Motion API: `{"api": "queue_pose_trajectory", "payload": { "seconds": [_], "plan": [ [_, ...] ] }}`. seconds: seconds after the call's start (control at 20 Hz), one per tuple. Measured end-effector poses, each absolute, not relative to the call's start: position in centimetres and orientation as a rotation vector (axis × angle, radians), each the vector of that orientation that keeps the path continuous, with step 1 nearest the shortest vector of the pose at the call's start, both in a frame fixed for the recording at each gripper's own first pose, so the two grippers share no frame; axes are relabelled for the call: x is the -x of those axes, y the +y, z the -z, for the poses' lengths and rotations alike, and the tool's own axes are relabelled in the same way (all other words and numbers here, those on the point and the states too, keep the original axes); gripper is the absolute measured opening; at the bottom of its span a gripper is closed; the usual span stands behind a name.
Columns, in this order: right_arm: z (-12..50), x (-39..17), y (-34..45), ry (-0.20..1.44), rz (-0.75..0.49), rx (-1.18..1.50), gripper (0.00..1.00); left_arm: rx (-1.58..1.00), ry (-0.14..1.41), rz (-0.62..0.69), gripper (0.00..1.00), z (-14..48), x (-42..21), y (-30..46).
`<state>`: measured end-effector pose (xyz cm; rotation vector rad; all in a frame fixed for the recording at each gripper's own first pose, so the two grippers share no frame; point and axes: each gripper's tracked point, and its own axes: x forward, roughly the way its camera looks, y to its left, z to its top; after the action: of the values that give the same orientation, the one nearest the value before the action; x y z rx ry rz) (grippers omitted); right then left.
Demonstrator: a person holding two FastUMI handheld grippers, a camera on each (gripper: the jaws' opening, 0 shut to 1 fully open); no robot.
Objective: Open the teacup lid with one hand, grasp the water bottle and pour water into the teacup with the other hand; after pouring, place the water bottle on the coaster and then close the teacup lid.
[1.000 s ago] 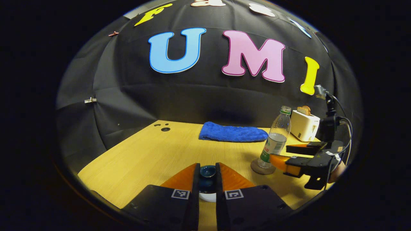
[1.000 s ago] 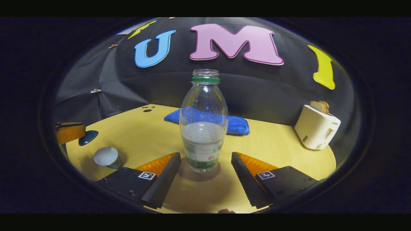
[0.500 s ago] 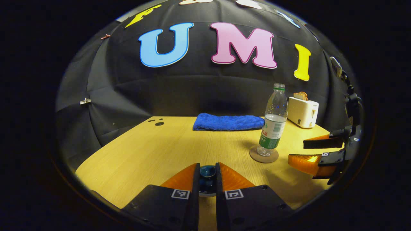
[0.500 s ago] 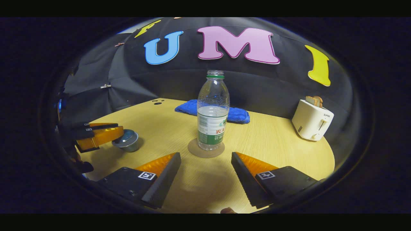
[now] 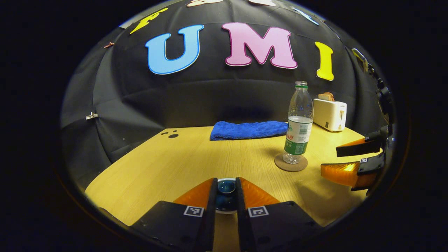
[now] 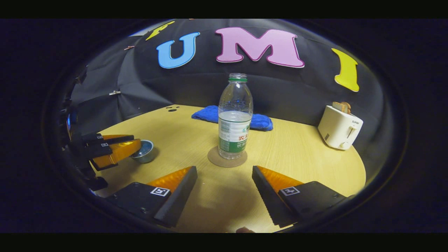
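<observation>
My left gripper [image 5: 226, 180] is shut on the knob of the dark blue teacup lid [image 5: 225, 200], which sits at the mouth of the pale teacup [image 5: 226, 211]. In the right gripper view, that gripper [image 6: 136, 141] hangs over the small teacup [image 6: 145, 154] at the left. The clear water bottle [image 6: 235, 119], uncapped and about half full, stands upright on the round brown coaster [image 6: 227, 162]. My right gripper [image 6: 224, 175] is open a short way in front of the bottle and touches nothing. In the left gripper view, the bottle [image 5: 299, 133] and coaster [image 5: 291, 164] stand left of the right gripper [image 5: 346, 161].
A folded blue towel [image 6: 232, 119] lies at the back of the wooden table [image 6: 297, 154]. A white toaster [image 6: 339, 131] with bread in it stands at the back right. Small holes [image 5: 171, 134] mark the table's far left corner.
My left gripper carried the lid from beside the open teacup to its mouth. My right gripper, still open, drew back from the bottle, which stayed on the coaster.
</observation>
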<state>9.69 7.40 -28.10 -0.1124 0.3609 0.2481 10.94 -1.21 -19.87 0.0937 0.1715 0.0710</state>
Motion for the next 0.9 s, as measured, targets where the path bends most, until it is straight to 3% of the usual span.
{"api": "queue_pose_trajectory", "payload": {
  "seconds": [0.05, 0.1, 0.15, 0.2, 0.25, 0.3, 0.4, 0.5, 0.9],
  "plan": [
    [28.0, -9.6, 7.3, 0.36, -0.245, 0.111, 0.96, -0.086, 0.16, -0.07, 0.32, 19.6, -10.8, -1.2],
    [27.9, -9.4, 7.2, 0.36, -0.243, 0.114, 0.96, -0.075, 0.146, -0.069, 0.28, 19.3, -10.7, -1.3],
    [27.7, -9.2, 7.1, 0.361, -0.24, 0.116, 0.98, -0.067, 0.134, -0.074, 0.45, 19.0, -10.5, -1.1],
    [27.6, -9.0, 6.9, 0.363, -0.238, 0.116, 0.98, -0.063, 0.129, -0.077, 0.53, 18.6, -10.2, -1.0],
    [27.3, -8.7, 6.8, 0.368, -0.236, 0.113, 0.98, -0.059, 0.126, -0.078, 0.55, 18.2, -10.1, -0.8],
    [26.9, -8.3, 6.7, 0.374, -0.236, 0.109, 0.98, -0.056, 0.129, -0.081, 0.75, 17.5, -9.7, -0.7],
    [25.2, -7.7, 6.2, 0.383, -0.229, 0.097, 0.98, -0.059, 0.11, -0.079, 0.9, 15.0, -8.8, -0.6],
    [22.1, -7.5, 6.0, 0.365, -0.223, 0.071, 0.96, -0.069, 0.073, -0.08, 0.97, 11.6, -7.5, -0.6],
    [5.7, -3.8, 3.4, 0.106, -0.203, 0.051, 0.97, -0.015, -0.067, -0.242, 0.96, -2.6, 0.0, -2.1]
  ]
}}
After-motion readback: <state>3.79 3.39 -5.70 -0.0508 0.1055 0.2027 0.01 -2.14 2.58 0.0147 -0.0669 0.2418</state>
